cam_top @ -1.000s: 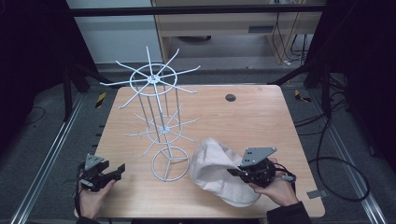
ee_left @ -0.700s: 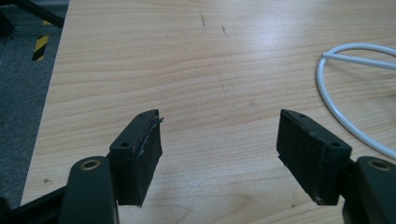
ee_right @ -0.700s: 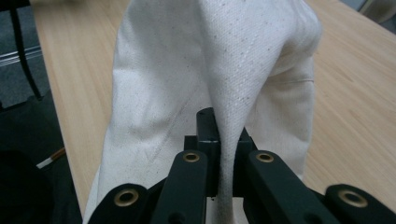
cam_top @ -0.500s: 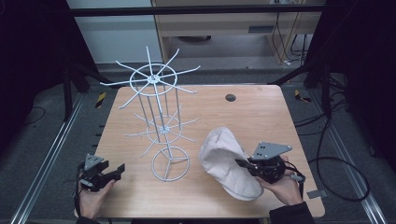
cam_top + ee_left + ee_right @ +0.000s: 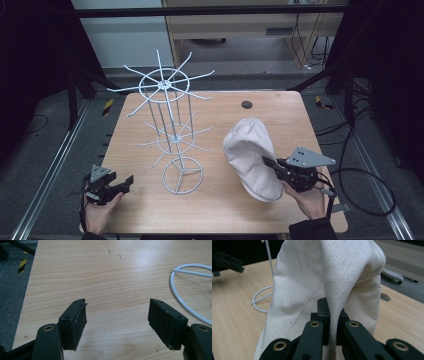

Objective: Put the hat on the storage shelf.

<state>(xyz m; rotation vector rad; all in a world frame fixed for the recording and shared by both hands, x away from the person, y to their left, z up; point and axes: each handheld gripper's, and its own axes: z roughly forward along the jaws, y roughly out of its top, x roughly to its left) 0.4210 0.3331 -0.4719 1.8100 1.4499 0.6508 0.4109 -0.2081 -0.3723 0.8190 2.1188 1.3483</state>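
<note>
Grippers, two — right gripper (image 5: 268,162) pinches one cream cap (image 5: 250,155); left gripper (image 5: 122,184) gapes wide beside one wire rack (image 5: 172,135).

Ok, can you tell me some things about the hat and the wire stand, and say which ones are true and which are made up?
1. The right gripper is pinching the cream hat. True.
2. The hat already hangs on the white wire stand. False: it is beside the stand, held up by the right gripper, touching none of its arms.
3. The left gripper holds nothing and its jaws are wide apart. True.
4. The wire stand has fallen over. False: it stands upright on the wooden table.
5. The left gripper is squeezing the stand's base ring. False: the ring lies off to one side of it, untouched.
</note>
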